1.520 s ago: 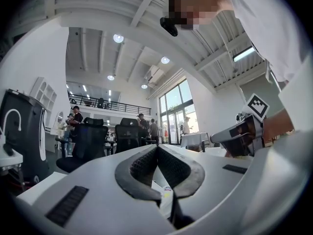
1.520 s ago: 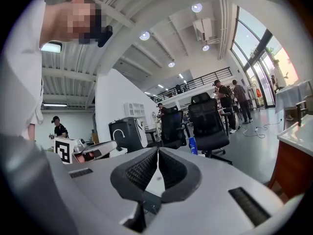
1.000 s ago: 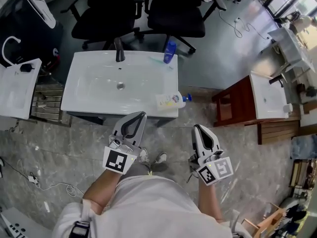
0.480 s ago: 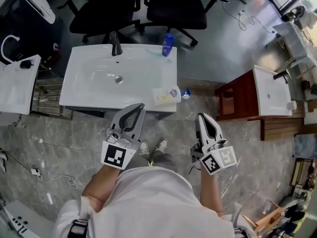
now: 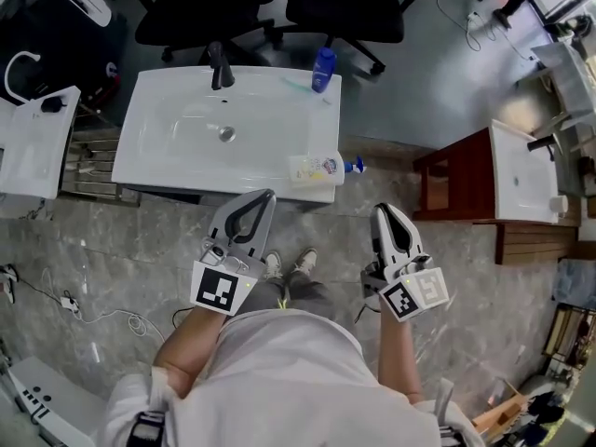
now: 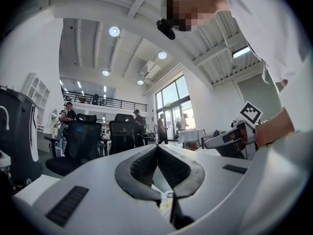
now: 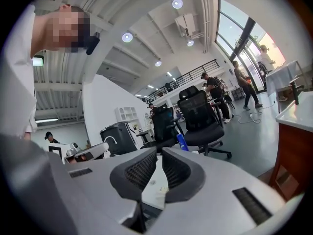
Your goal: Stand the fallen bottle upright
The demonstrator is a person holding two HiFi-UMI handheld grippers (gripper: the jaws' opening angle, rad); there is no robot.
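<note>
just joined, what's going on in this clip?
A person stands in front of a white sink with a two-jaw gripper in each hand. The left gripper and right gripper are both shut and empty, held short of the sink's front edge. A white bottle with a blue top lies on its side at the sink's front right corner, untouched. A blue bottle stands upright at the back edge. The fallen one is not yet righted.

Grey marble floor [image 5: 93, 250], black office chairs [image 5: 345, 7]
</note>
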